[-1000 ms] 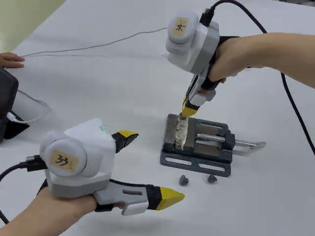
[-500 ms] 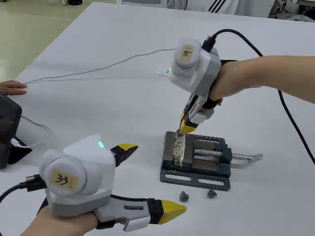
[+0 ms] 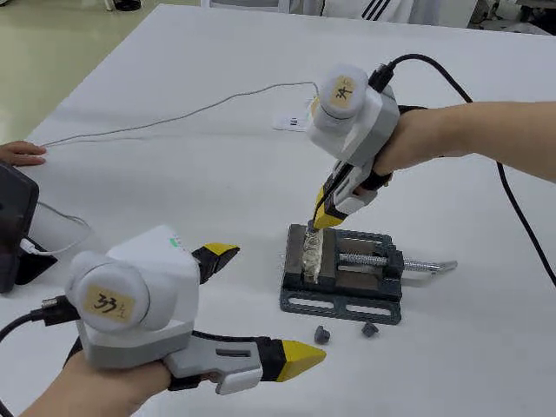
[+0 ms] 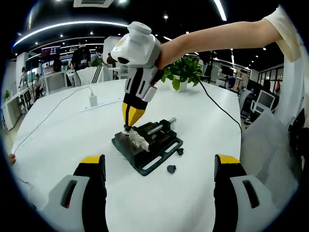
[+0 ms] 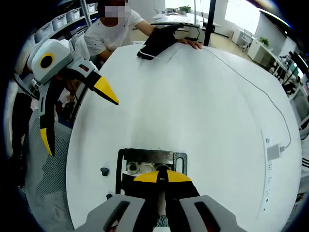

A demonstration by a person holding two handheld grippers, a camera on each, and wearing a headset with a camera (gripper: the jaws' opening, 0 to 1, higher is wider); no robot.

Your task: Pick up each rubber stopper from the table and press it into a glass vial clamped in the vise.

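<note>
A dark bench vise [image 3: 347, 287] stands on the white table with a row of clear glass vials [image 3: 311, 254] clamped in it. My right gripper [image 3: 318, 222] points down at the far end of that row, jaws shut, tips just over a vial. I cannot make out anything held between the tips. In the right gripper view the shut gripper [image 5: 161, 177] hangs over the vials [image 5: 140, 167]. Two dark rubber stoppers [image 3: 321, 334] [image 3: 370, 329] lie on the table in front of the vise. My left gripper [image 3: 265, 304] hovers open and holds nothing, left of the vise [image 4: 147, 143].
A white cable [image 3: 174, 117] with a small adapter runs across the far table. A black device [image 3: 13, 217] sits at the left edge beside a person's hand [image 3: 19, 154]. The vise handle [image 3: 430, 266] sticks out to the right.
The right gripper's tips have risen a little from the vials they were pressed against. The head camera has shifted; the left gripper has hardly moved.
</note>
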